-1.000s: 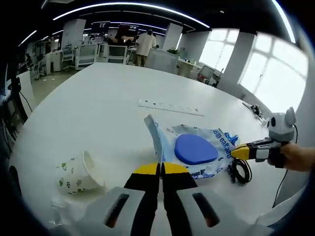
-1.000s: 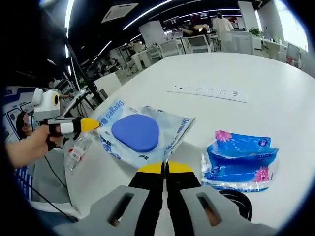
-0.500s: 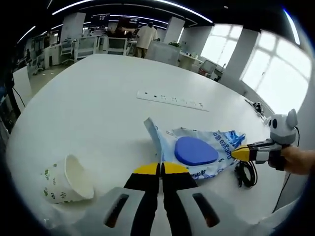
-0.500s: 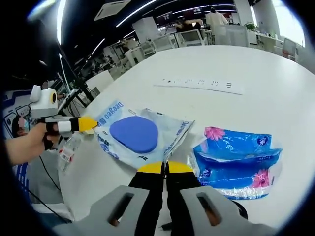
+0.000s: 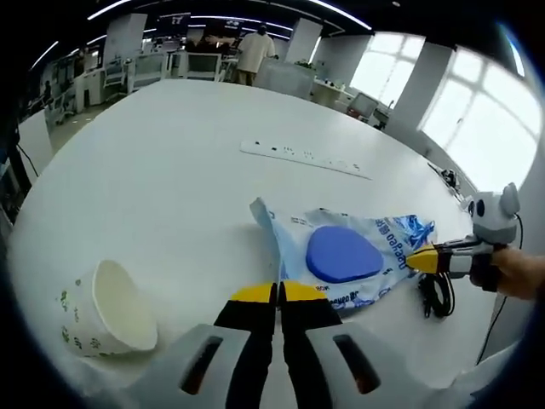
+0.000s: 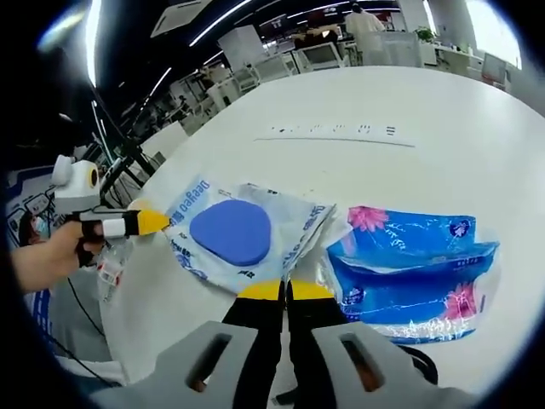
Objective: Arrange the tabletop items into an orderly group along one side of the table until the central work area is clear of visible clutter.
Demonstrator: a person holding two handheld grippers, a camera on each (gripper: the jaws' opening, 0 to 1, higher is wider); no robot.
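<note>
While both grippers' jaws gripped the blue-printed plastic bag (image 5: 345, 260) by opposite edges, a paper cup (image 5: 102, 307) lay at 8 o'clock on the tabletop (image 5: 170, 162).

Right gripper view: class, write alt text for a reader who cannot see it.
The right gripper, jaws shut, pinches the near edge of a clear bag holding a blue pad on a white table. The left gripper grips the bag's far corner, and a blue tissue pack lies beside it.
</note>
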